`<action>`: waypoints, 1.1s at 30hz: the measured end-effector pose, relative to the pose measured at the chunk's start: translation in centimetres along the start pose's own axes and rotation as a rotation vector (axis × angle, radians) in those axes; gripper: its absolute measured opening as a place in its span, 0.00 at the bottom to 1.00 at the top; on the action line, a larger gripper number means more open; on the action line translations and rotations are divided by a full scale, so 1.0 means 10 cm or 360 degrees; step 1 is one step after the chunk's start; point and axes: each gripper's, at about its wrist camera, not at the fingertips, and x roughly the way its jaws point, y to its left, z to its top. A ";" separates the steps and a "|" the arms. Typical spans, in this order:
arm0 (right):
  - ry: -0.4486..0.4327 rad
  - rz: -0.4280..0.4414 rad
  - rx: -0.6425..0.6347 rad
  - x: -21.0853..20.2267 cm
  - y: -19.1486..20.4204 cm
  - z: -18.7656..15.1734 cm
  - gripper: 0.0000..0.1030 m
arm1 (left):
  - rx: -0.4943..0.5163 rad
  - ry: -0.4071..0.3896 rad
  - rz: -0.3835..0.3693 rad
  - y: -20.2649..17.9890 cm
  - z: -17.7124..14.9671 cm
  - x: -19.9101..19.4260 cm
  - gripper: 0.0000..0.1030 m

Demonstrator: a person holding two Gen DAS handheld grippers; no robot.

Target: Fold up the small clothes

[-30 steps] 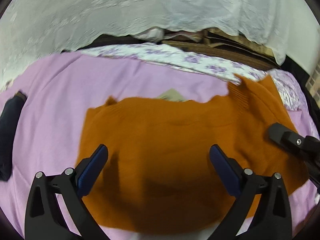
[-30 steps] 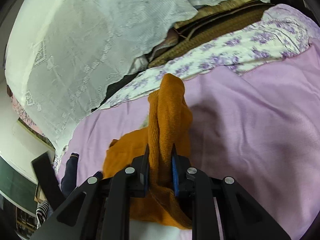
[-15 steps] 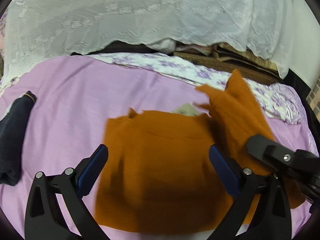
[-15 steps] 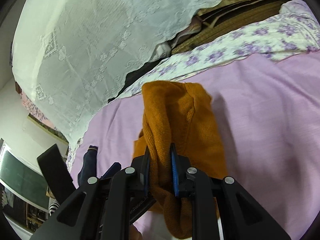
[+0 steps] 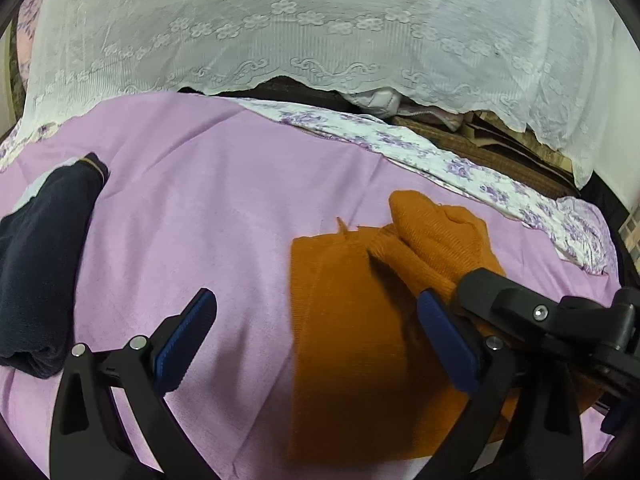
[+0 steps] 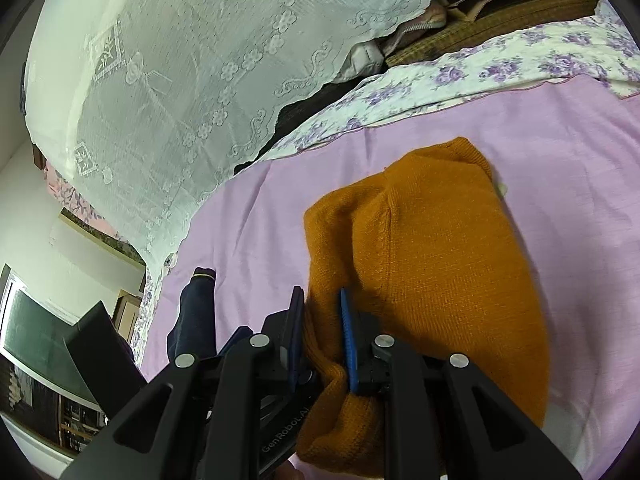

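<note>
A white lace curtain (image 5: 320, 20) hangs across the back of the room, its scalloped hem ending just above the far edge of the bed; the bed itself is spread with a lilac sheet (image 5: 208, 208), and a white coverlet printed with purple flowers (image 5: 400, 144) runs along its far side; on the sheet lies an orange knit sweater (image 5: 344, 320), its body flat and one side lifted and doubled over itself in a thick ribbed fold; well apart from it, towards the left side of the bed, sits a dark navy garment (image 5: 36, 264), rolled or folded into a bundle with a thin tan stripe at its end; the right tongs (image 6: 320, 336) are nearly closed, their blue pads pinching a bunched fold of the orange sweater, which drapes away from them over the sheet; the left tongs (image 5: 316, 336) stand wide open with nothing between the pads, one blue pad over bare lilac sheet and the other over the sweater, whether touching it I cannot tell; the right tongs' black frame shows just beside that second pad.
</note>
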 end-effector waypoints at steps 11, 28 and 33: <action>0.0056 0.0224 -0.0012 -0.01 -0.14 -0.09 0.45 | -0.0176 0.0217 -0.0318 0.25 -0.11 0.19 0.95; -0.0104 -0.0099 -0.0805 -0.62 -0.14 -0.71 0.54 | -0.0350 0.0576 -0.0734 0.15 0.02 0.25 0.95; -0.0068 -0.0184 -0.0963 -0.50 -0.08 -0.81 0.56 | -0.0217 0.0659 -0.0748 -0.23 0.14 0.33 0.95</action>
